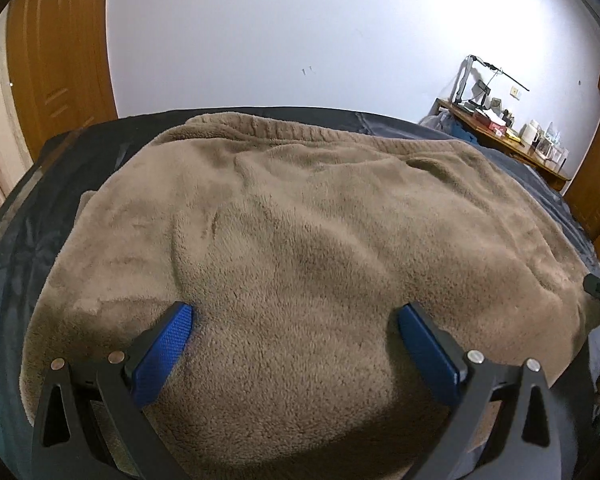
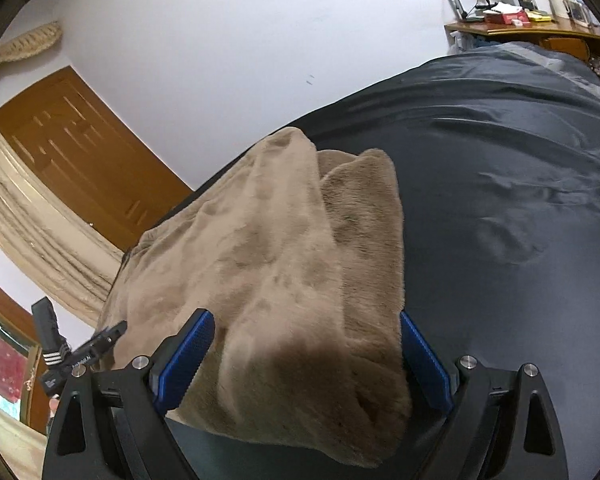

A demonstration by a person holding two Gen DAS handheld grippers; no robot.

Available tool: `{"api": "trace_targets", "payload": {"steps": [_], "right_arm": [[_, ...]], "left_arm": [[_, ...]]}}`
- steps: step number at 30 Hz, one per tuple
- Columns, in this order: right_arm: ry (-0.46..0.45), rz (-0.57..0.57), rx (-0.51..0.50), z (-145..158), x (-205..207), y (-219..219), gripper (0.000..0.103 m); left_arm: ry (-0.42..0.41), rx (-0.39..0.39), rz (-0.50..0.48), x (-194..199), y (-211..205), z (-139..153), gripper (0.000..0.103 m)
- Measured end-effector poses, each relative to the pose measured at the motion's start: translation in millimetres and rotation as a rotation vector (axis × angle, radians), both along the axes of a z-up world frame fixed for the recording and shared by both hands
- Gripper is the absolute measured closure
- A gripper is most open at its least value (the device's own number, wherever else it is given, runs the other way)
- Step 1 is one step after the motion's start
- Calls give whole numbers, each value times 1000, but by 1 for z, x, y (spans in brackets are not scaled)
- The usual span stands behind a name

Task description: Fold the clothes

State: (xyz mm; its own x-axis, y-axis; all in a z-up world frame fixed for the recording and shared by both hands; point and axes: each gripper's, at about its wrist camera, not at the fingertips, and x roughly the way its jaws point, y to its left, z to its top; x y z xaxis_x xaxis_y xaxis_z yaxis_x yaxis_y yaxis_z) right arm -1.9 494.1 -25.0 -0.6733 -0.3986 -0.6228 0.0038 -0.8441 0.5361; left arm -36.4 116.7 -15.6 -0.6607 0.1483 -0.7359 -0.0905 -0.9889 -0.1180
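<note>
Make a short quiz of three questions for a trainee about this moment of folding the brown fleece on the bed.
1. True or false: the left gripper is shut on the fleece.
2. What lies under the fleece? A) a dark sheet B) a wooden floor C) a white towel
3. Fill in: in the right wrist view, the fleece lies between the blue ____ of the right gripper.

Key:
1. False; its fingers stand wide apart.
2. A, the dark sheet.
3. fingers

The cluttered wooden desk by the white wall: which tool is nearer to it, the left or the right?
Right, probably. The right tool is at the brown fleece garment's desk-side end; the left tool is over its middle, farther from the cluttered wooden desk.
</note>
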Motion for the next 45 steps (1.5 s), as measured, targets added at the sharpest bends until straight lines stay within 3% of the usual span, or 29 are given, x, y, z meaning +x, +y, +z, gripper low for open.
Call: {"api": "trace_targets", "payload": {"steps": [8, 20, 33, 37, 41, 45], "right_arm": [[15, -12, -125, -3, -2, 8, 6], [53, 16, -76, -3, 2, 3, 3], [32, 7, 72, 0, -4, -18, 3], [23, -11, 79, -1, -5, -17, 10], [13, -29, 87, -2, -6, -15, 40], [5, -43, 95, -3, -7, -14, 44]], "left_arm": [[-3, 3, -2, 1, 0, 0, 0], [4, -17, 7, 4, 2, 1, 0], [2, -45, 11, 4, 5, 0, 0], [2, -47, 11, 4, 5, 0, 0], [0, -49, 10, 4, 4, -1, 0], [-2, -47, 9, 5, 4, -1, 0]]}}
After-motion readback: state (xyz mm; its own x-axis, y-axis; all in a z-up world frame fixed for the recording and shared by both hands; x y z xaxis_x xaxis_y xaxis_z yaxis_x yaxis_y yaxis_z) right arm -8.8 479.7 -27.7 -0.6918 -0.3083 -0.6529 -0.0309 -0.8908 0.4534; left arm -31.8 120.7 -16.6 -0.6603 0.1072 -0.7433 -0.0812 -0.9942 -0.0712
